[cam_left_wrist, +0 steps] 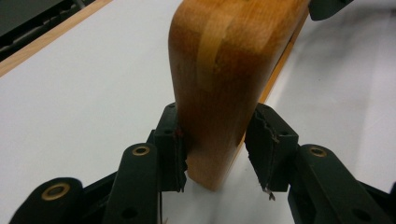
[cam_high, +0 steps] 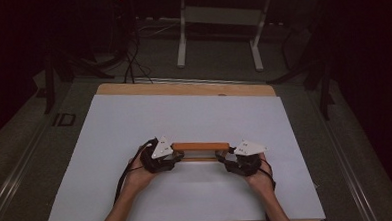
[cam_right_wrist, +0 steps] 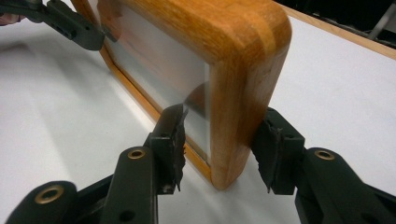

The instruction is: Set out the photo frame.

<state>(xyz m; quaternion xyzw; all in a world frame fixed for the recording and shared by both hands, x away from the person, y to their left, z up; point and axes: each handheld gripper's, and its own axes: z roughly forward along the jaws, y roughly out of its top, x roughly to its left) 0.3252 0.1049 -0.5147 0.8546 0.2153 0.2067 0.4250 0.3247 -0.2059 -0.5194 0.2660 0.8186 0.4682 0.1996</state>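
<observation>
Dim room here, and from the high view much is hard to read: the wooden frame (cam_high: pixel 200 147) shows as little more than an orange bar on edge between the two tools, its face turned away from the camera. The background beyond the worktop (cam_high: pixel 135 133) is dark, with just pale table legs (cam_high: pixel 181 36) and some cables standing out.

Closer in, the left hand-held gripper (cam_left_wrist: pixel 217 149) looks straight at one end of the frame (cam_left_wrist: pixel 219 70). It stands upright on its lower edge on the white surface, warm honey-coloured wood with a paler strip running through the rounded corner. The top of it is cut off by the picture edge. One pad sits against the wood on the left side; on the other side a gap shows between pad and frame, so the jaws straddle that end, partly open, no clamp that I can confirm.

Over to the right hand-held gripper (cam_right_wrist: pixel 219 144): the same frame (cam_right_wrist: pixel 243 70) end-on, with a pale, glassy panel (cam_right_wrist: pixel 159 70) set inside it, hazy and reflective, nothing readable in it. The far pad lies against the outer wooden side, the near pad sits at the panel side; whether it actually presses I cannot tell. At the far end of the frame, the other tool's dark jaw is visible, blurred.
</observation>
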